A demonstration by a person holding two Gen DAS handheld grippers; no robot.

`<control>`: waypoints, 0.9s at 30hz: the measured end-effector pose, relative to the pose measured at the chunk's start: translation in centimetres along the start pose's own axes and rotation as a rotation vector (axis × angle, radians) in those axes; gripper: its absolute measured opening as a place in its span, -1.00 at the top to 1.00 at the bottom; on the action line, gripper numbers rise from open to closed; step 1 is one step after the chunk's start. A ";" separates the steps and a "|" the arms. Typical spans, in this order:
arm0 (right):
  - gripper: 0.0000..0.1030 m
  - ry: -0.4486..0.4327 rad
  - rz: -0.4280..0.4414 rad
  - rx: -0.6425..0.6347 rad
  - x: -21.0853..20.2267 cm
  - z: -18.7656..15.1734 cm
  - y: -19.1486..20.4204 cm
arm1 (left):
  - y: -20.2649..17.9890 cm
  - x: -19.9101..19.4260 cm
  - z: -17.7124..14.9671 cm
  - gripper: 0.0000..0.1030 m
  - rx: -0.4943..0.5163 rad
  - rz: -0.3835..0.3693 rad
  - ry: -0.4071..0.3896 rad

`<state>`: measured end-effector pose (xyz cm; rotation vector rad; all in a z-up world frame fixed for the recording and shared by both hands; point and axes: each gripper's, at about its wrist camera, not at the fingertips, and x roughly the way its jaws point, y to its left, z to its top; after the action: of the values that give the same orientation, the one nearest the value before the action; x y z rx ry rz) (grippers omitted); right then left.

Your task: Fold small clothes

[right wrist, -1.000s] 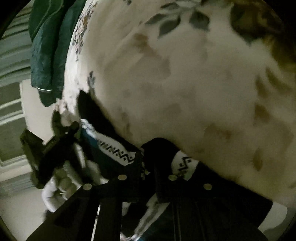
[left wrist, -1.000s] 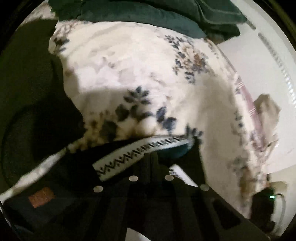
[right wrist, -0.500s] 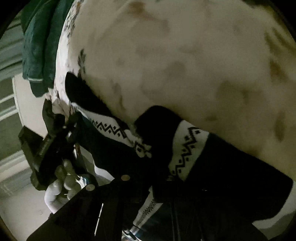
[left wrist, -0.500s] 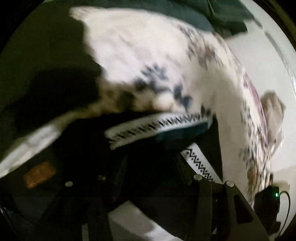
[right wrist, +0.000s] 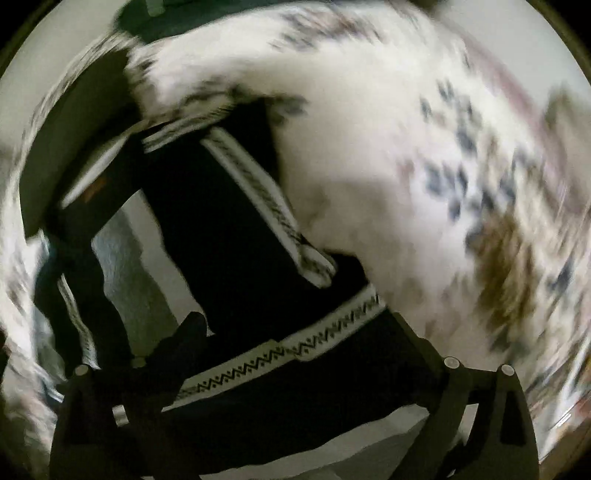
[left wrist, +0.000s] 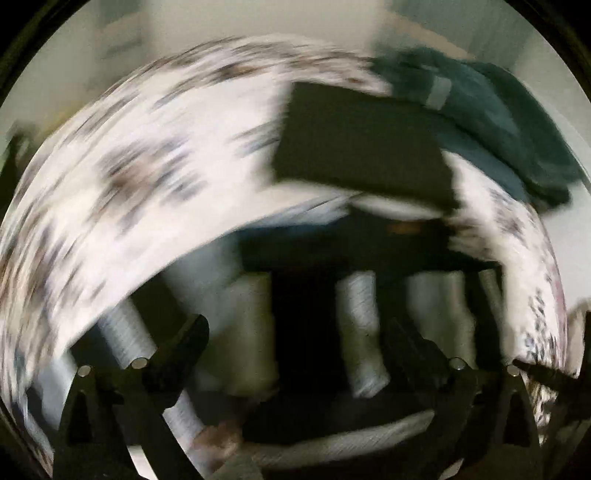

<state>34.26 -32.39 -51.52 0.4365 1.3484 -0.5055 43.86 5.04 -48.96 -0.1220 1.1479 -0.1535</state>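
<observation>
Blur smeared both pictures, so small things were hard to make out. In the left wrist view, the left gripper (left wrist: 295,354) had its two black fingers (left wrist: 177,343) spread far apart, and nothing was pinched between them. Dark cloth with pale strips, the black garment (left wrist: 354,251), hung in front of those fingers and reached up to the bed (left wrist: 147,177). The bed had a white cover with blue and brown flowers. A flat dark cloth (left wrist: 362,147) lay on the bed further back, and a green blanket (left wrist: 517,133) was bunched behind it, touching its far edge. A small orange patch (left wrist: 406,227) showed on the black garment, but it was too blurry to tell more. In the right wrist view, the right gripper (right wrist: 295,350) also had its fingers (right wrist: 184,332) wide apart. The black garment (right wrist: 221,221) lay across the space between them, and a white band with a black zigzag (right wrist: 280,354) ran from one finger toward the other. The fingers were not closed on it; I could not tell if the cloth rested on them. Another white patterned band (right wrist: 266,199) ran up the garment toward the bed (right wrist: 406,155). The garment's top edge lay on the flowered cover, and the rest hung down off the side of the bed. The green blanket (right wrist: 155,26) peeked in at the top of that view.
</observation>
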 end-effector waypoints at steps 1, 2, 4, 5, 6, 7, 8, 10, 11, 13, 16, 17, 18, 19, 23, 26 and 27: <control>-0.90 -0.023 -0.025 -0.042 -0.4 -0.1 1.3 | 3.1 -0.7 -1.6 -0.92 -0.073 0.013 0.022; -0.91 -0.054 -0.051 -0.099 -1.0 -0.2 3.1 | 5.9 -1.4 -3.2 -0.92 -0.138 0.039 0.031; -0.96 -0.090 -0.083 -0.161 -1.5 -0.7 5.5 | 10.9 -2.6 -6.2 -0.92 -0.255 0.082 0.049; -0.96 -0.101 -0.088 -0.184 -1.6 -0.9 6.6 | 13.6 -3.2 -7.8 -0.92 -0.324 0.105 0.057; -0.96 -0.103 -0.088 -0.200 -1.6 -1.0 7.7 | 15.4 -3.7 -9.1 -0.92 -0.376 0.114 0.059; -0.96 -0.099 -0.086 -0.215 -1.5 -1.0 8.6 | 17.9 -4.3 -10.7 -0.92 -0.454 0.112 0.056; -0.96 -0.091 -0.081 -0.228 -1.3 -1.3 9.5 | 20.4 -4.9 -12.3 -0.92 -0.540 0.105 0.049; -0.96 -0.079 -0.062 -0.245 -1.1 -2.3 11.4 | 24.5 -6.0 -15.4 -0.92 -0.705 0.086 0.016; -0.96 -0.074 -0.055 -0.254 -1.0 -2.8 12.4 | 26.9 -6.4 -17.2 -0.92 -0.804 0.067 -0.012; -0.96 -0.066 -0.045 -0.275 -0.6 -3.9 14.0 | 30.3 -6.3 -19.9 -0.91 -0.956 0.053 -0.055; -0.96 -0.047 -0.039 -0.301 0.0 -5.4 16.1 | 35.0 -5.1 -23.3 -0.88 -1.177 0.012 -0.108; -0.96 -0.040 -0.033 -0.304 0.2 -5.9 16.6 | 36.3 -4.6 -24.1 -0.88 -1.241 -0.019 -0.145; -0.96 -0.035 -0.031 -0.307 0.4 -6.3 17.0 | 37.2 -4.3 -24.4 -0.88 -1.281 -0.034 -0.172; -0.96 -0.034 -0.034 -0.311 0.6 -6.6 17.3 | 38.2 -4.0 -24.6 -0.88 -1.327 -0.038 -0.213; -0.96 -0.034 -0.055 -0.317 1.1 -7.3 17.8 | 39.4 -4.5 -22.4 0.54 -1.305 0.129 -0.287; -0.96 -0.038 -0.055 -0.295 1.1 -7.0 17.4 | 38.8 -4.9 -19.4 0.78 -1.162 0.199 -0.283; -0.96 -0.040 -0.050 -0.287 1.0 -6.8 17.0 | 38.4 -5.4 -18.7 0.78 -1.112 0.218 -0.293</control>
<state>38.82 -14.73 -53.51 0.1572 1.3712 -0.3525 26.89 43.44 -58.38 -0.9633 0.8312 0.6946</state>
